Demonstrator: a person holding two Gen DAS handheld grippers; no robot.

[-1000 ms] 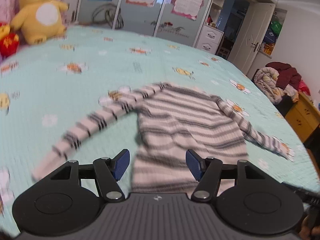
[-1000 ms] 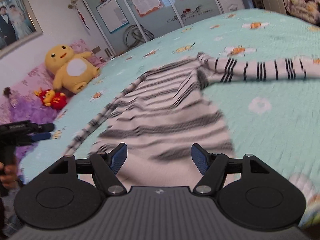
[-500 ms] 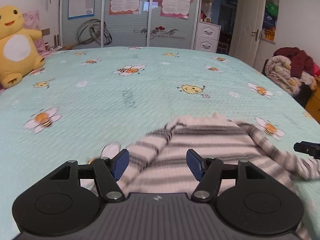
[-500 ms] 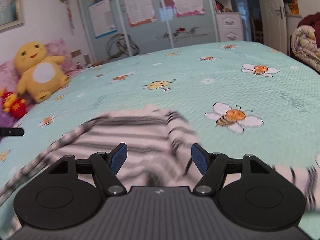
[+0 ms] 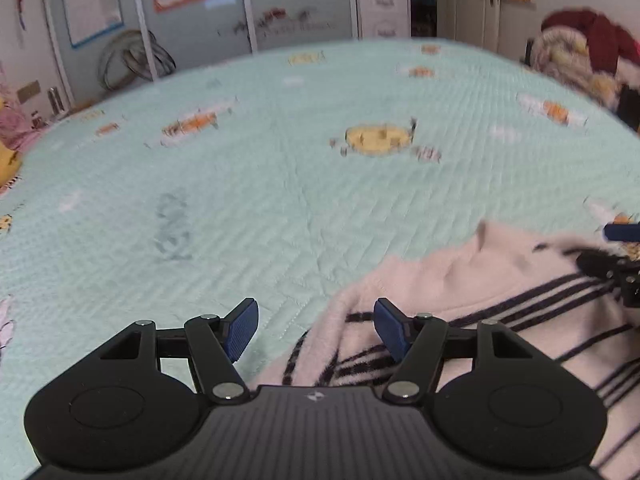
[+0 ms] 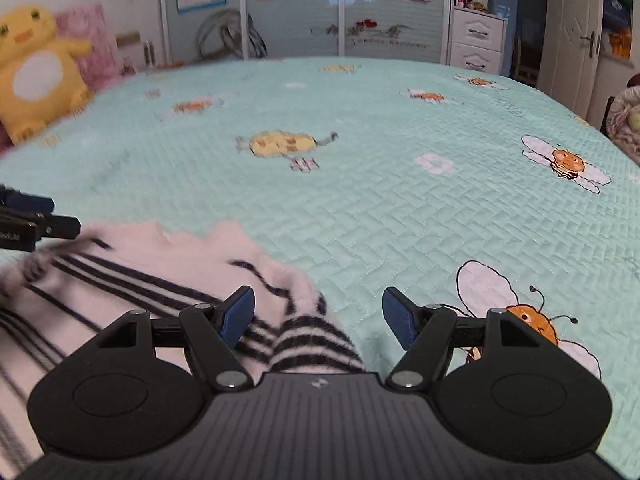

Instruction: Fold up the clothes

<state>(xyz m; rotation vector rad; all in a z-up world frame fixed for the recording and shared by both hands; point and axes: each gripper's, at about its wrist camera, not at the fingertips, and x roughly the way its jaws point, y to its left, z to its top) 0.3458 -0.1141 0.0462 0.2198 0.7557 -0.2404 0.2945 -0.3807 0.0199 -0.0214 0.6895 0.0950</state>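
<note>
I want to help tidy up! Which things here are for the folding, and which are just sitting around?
For the folding: striped sweater, left gripper, right gripper, both open and not gripping it.

Just sitting around: yellow plush toy, pile of bedding, white drawers.

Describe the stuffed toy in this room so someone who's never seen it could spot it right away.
Start at the wide mint-green quilted bedspread printed with bees. At its far left edge, against a pink pillow, sits a plump yellow plush duck with a round white belly: the only stuffed toy in view.
</note>
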